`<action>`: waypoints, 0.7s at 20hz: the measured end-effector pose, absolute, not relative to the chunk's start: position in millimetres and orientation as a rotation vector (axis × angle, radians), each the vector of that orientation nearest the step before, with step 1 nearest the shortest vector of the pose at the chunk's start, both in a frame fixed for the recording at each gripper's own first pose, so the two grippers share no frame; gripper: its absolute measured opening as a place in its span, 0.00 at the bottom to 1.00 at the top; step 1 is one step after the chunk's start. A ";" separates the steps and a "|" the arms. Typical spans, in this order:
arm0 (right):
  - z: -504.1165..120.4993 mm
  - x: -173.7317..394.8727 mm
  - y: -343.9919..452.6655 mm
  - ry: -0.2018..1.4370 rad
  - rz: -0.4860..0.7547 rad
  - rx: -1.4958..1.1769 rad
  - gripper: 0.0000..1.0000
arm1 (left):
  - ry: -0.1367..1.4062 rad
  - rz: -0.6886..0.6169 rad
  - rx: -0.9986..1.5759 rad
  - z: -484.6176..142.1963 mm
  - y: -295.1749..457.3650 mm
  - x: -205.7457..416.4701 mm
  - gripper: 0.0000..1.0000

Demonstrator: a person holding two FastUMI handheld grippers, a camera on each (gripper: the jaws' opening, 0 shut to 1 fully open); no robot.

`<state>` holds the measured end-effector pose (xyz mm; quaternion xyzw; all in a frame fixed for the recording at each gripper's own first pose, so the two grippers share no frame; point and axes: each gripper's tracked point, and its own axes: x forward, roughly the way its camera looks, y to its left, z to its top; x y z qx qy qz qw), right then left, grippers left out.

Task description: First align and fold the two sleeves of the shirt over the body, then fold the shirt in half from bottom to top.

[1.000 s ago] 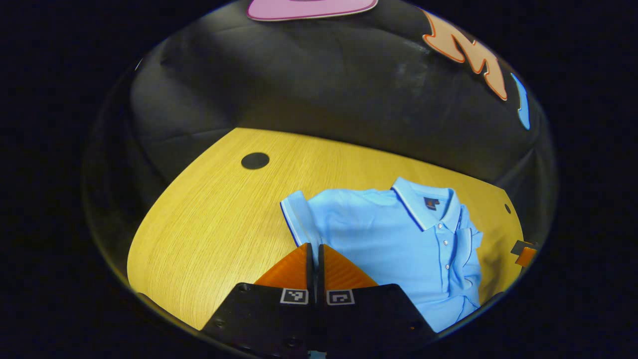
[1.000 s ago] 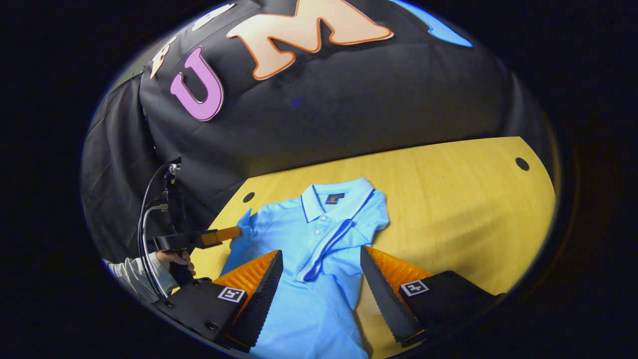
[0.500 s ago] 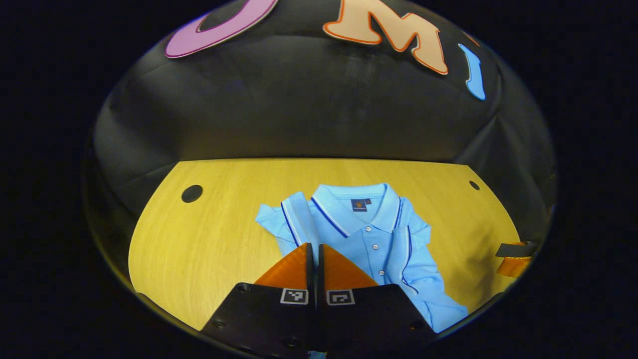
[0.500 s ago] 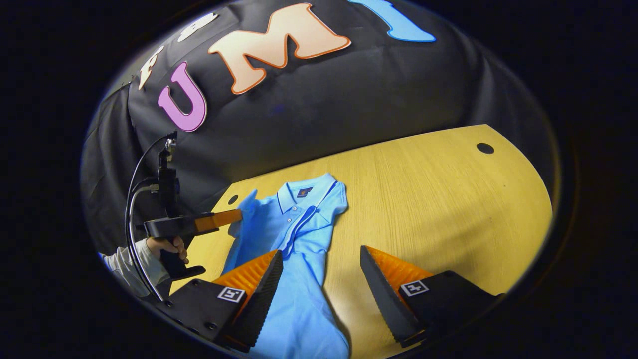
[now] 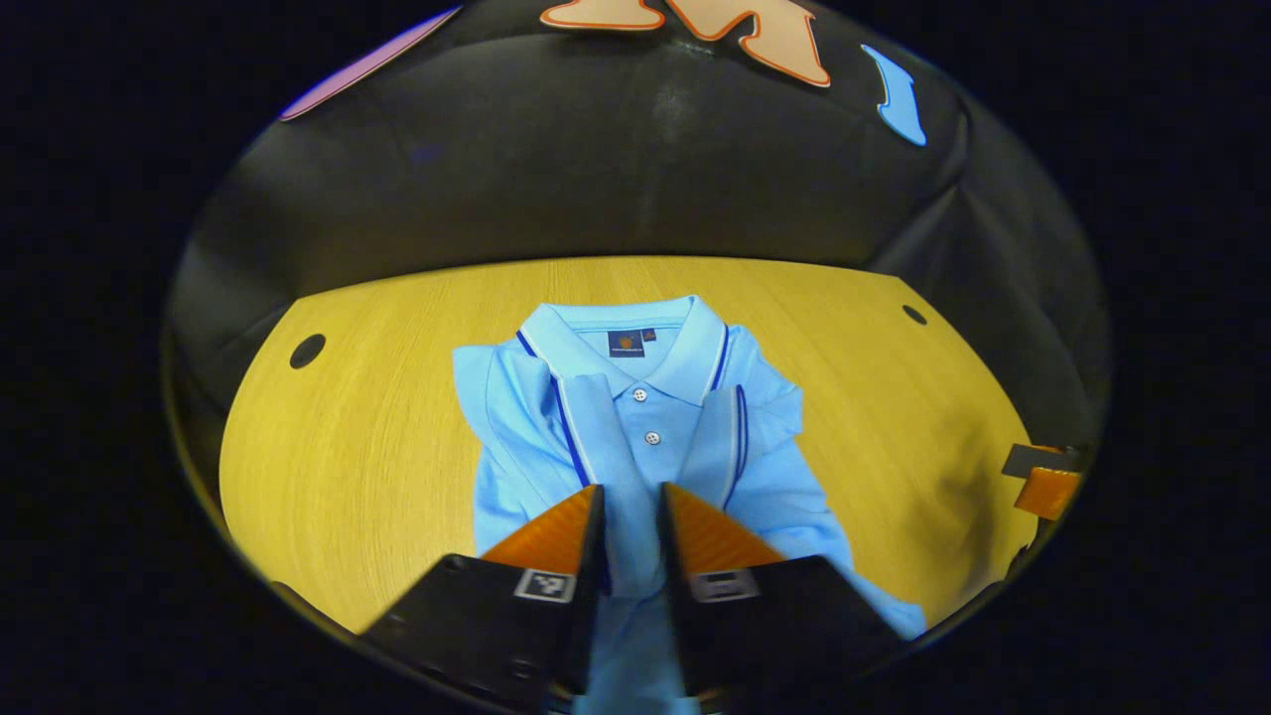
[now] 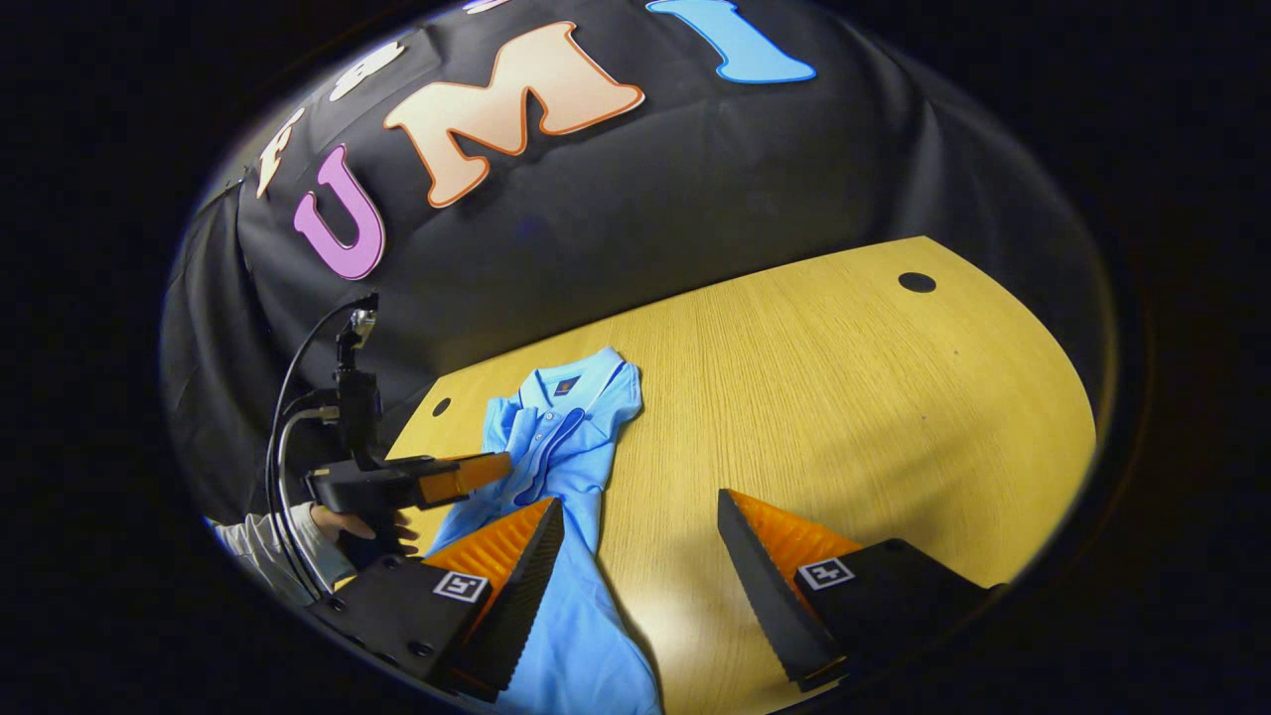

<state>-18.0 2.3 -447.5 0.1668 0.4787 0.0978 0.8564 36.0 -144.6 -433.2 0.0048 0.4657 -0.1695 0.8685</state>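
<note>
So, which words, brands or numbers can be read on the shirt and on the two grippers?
Neck label of the shirt: a dark patch with a small orange mark, too small to read.
Marker squares on the left gripper: black-and-white patterns, no words.
Those on the right gripper: patterns only.
No text can be quoted.

Wooden table (image 5: 377, 417), dark round holes (image 5: 307, 351) near far corners; black cloth wall (image 6: 635, 218) behind.

A light-blue polo shirt (image 5: 635, 417) lies on the yellow wooden table (image 5: 377, 437).
</note>
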 end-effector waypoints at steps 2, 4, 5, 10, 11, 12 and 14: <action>-439.9 -19.7 3.8 0.983 0.234 0.341 0.98 | 0.891 -0.328 -0.001 -412.2 -132.5 34.3 1.00; -435.1 -25.3 5.2 0.954 0.257 0.304 0.98 | 0.819 -0.301 0.007 -380.1 -116.4 21.1 0.94; -432.3 -33.9 8.6 0.949 0.266 0.288 0.98 | 0.793 -0.296 0.016 -366.9 -107.7 10.2 0.97; -410.3 -98.2 27.7 0.934 0.282 0.256 0.98 | 0.772 -0.276 0.081 -328.4 -56.4 -75.2 0.96; -407.8 -115.4 28.2 0.941 0.274 0.244 0.98 | 0.783 -0.272 0.077 -327.3 -47.8 -96.3 0.96; -404.1 -131.8 29.1 0.945 0.266 0.234 0.98 | 0.793 -0.270 0.074 -326.7 -38.1 -115.7 0.96; -400.5 -165.4 26.0 0.966 0.249 0.209 0.98 | 0.823 -0.249 0.089 -328.9 -14.8 -154.6 0.96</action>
